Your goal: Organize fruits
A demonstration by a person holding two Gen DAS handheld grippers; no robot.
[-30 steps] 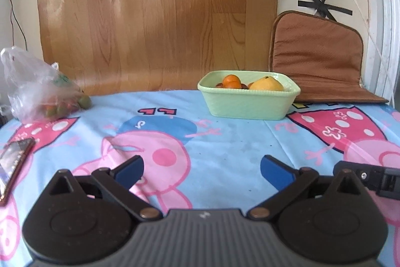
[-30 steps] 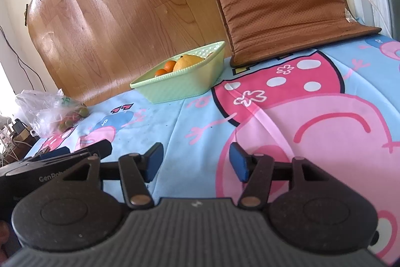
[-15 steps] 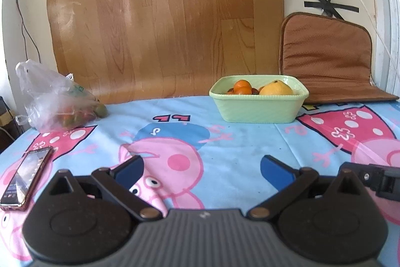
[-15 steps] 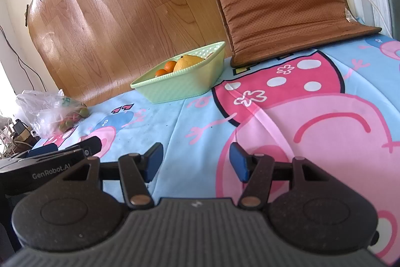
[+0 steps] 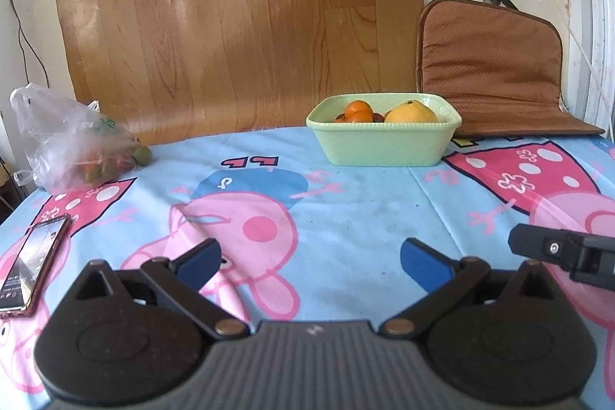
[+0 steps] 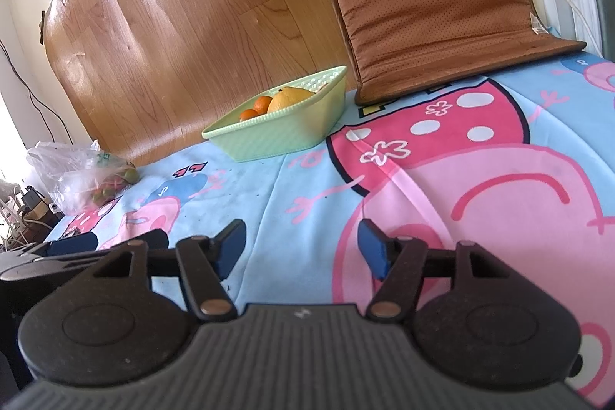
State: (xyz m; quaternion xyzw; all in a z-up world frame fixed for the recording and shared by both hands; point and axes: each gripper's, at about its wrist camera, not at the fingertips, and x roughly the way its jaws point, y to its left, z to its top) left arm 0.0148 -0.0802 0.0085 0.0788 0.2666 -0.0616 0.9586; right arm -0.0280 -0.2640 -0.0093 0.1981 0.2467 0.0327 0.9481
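Hovering low over the cartoon-print cloth (image 5: 346, 218), both tools empty; left gripper (image 5: 309, 258) stands wide, nothing between its blue pads; right gripper (image 6: 301, 248) stands at a middling gap and its jaws are opening, likewise with nothing between them.

Task's things in two lots; a pale green basket (image 5: 384, 145) sits at the far edge of the cloth, against the wood-grain board (image 5: 238, 18), holding small oranges (image 5: 358, 111) and one large yellow fruit (image 5: 411, 112); a clear plastic bag (image 5: 73, 141) of small green and reddish fruit lies far left, well apart from the basket, one green fruit (image 5: 143, 154) showing at its mouth.

Key relation: from the left tool the bag lies ahead and to the left, the basket ahead and slightly right; from the right tool the bag (image 6: 82, 175) lies far off to the left, beyond the left tool's body, the basket (image 6: 284, 133) ahead and a little left. Judgement: left hand is nearer the bag, so likely the one to fetch from it; basket's long side faces the left tool broadside, an easy drop.

Phone (image 5: 32, 268) lies at near left, close to the left hand's likely path; worth avoiding. Brown cushion (image 5: 492, 72) leans just right of the basket.
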